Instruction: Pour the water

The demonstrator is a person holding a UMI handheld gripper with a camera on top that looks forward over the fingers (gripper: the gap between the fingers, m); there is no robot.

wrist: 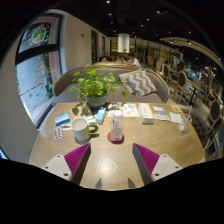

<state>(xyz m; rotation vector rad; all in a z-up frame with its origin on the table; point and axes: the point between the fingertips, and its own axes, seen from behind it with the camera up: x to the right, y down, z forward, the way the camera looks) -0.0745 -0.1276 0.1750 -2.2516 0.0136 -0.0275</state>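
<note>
While the wooden counter (pixel 140 140) spreads wide ahead, a potted plant (pixel 95 85) stands at its far left, papers (pixel 160 113) lie to the far right, and a white cup (pixel 81 130) sits near left. The bottle (pixel 116 125), upright on a red coaster (pixel 116 138), stands just ahead of the gripper (pixel 111 158), whose jaws are spread and hold nothing. A good reach would probably go straight forward, centring the bottle between the pads (pixel 76 158) before closing.

Wooden table (pixel 130 150) (plant (pixel 95 84), cup (pixel 80 129), bottle (pixel 116 124)).
</note>
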